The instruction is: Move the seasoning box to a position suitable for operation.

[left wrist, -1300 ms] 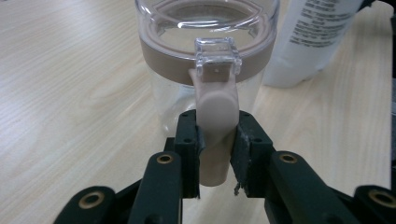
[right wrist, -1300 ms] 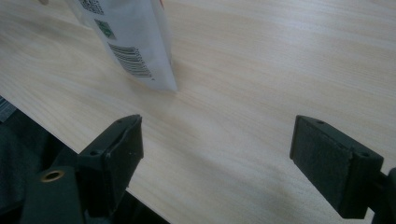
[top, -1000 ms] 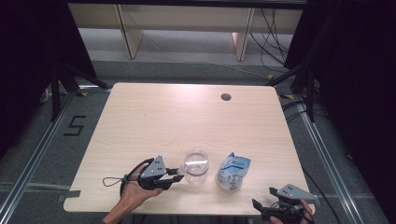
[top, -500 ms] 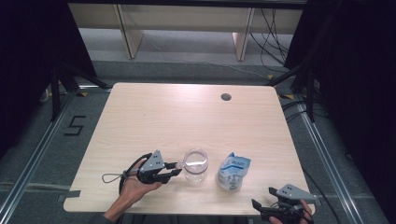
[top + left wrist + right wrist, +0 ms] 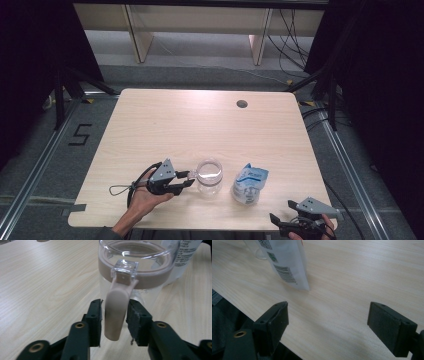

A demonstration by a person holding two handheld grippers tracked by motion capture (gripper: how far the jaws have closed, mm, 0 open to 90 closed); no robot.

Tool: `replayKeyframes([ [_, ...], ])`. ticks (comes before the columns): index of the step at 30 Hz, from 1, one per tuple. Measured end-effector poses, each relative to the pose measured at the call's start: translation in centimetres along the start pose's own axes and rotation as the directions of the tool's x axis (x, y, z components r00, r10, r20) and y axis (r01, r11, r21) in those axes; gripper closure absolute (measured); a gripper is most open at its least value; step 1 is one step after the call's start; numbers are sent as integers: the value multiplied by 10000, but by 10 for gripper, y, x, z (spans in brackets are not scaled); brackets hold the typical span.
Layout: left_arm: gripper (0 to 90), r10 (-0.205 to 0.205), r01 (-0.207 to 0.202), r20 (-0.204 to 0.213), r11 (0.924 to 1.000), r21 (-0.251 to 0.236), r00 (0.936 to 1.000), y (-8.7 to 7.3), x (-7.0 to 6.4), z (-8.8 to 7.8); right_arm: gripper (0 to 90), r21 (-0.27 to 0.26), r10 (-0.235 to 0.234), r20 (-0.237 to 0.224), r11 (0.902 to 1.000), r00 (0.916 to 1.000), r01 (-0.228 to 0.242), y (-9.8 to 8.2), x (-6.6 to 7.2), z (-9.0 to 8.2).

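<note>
Left claw [image 5: 113, 322] just opening, pads clear of the beige clasp tab [image 5: 115, 312] between them, likely unlatching the clear glass jar [image 5: 209, 176] near the desk's [image 5: 200, 120] front edge; right claw [image 5: 328, 326] wide open, empty, waiting by the white pouch [image 5: 250, 182].

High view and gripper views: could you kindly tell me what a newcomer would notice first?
The clear jar near the table's front edge, its beige latch between the left gripper's just-opening jaws. Right of it stands a white-blue pouch; the right gripper waits open at the front right corner.
</note>
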State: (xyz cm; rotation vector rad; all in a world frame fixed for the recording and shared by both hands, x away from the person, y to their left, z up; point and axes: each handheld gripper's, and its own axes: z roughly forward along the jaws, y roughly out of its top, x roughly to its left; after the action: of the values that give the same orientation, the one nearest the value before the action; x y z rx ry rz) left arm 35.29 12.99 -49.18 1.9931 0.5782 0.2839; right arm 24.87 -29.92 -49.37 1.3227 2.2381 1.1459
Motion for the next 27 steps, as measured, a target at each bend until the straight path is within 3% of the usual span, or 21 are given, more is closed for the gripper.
replayKeyframes([
  [2, 539, 134, -135, -77, 9999, -79, 9999, 1, -1, -6, 178, -51, -45, -39, 10000, 10000, 44, 0, 0, 0],
  [3, 511, -168, 166, -149, 9998, -136, 9997, 1, -2, -8, 178, 92, 371, -44, 9993, 9993, -371, 0, 4, -1],
  [6, 452, -267, 261, -253, 9994, -229, 9993, 1, -1, -13, 176, 30, 308, -106, 9995, 9995, -307, 1, 5, -1],
  [7, 445, -331, 322, -282, 9990, -294, 9991, 1, -1, -15, 176, -152, -20, -151, 9999, 9999, 18, 1, 3, 0],
  [10, 447, -634, 617, -254, 9962, -613, 9977, 1, -2, -25, 179, -194, -243, -220, 9995, 9995, 238, 2, 5, -1],
  [13, 511, -582, 559, -252, 9948, -854, 9980, 4, -4, -36, 187, -284, -156, -456, 9995, 9988, 143, 2, 14, -1],
  [15, 591, -804, 772, -242, 9907, -1118, 9965, 8, -6, -41, 229, -444, -525, -565, 9978, 9970, 500, 4, 20, -3],
  [17, 609, -802, 774, -195, 9902, -1165, 9966, 10, -7, -42, 242, -365, -452, -593, 9984, 9972, 431, 4, 23, -3],
  [18, 635, -753, 729, -151, 9899, -1215, 9970, 13, -8, -42, 256, -560, -630, -665, 9967, 9958, 593, 4, 23, -2],
  [21, 699, -728, 694, -258, 9908, -1164, 9970, 19, -13, -41, 317, -385, -771, -747, 9965, 9942, 744, 4, 25, -3],
  [23, 729, -707, 663, -343, 9910, -1166, 9969, 22, -16, -40, 374, -398, -493, -891, 9982, 9948, 459, 3, 30, -5],
  [24, 740, -706, 659, -375, 9913, -1139, 9968, 24, -17, -39, 393, -459, -821, -887, 9959, 9927, 783, 4, 28, -5],
  [25, 753, -670, 621, -410, 9920, -1100, 9969, 26, -17, -38, 417, -559, -853, -945, 9952, 9919, 802, 4, 31, -5],
  [27, 776, -678, 622, -457, 9916, -1130, 9967, 28, -17, -36, 455, -564, -708, -994, 9963, 9925, 654, 3, 37, -7],
])
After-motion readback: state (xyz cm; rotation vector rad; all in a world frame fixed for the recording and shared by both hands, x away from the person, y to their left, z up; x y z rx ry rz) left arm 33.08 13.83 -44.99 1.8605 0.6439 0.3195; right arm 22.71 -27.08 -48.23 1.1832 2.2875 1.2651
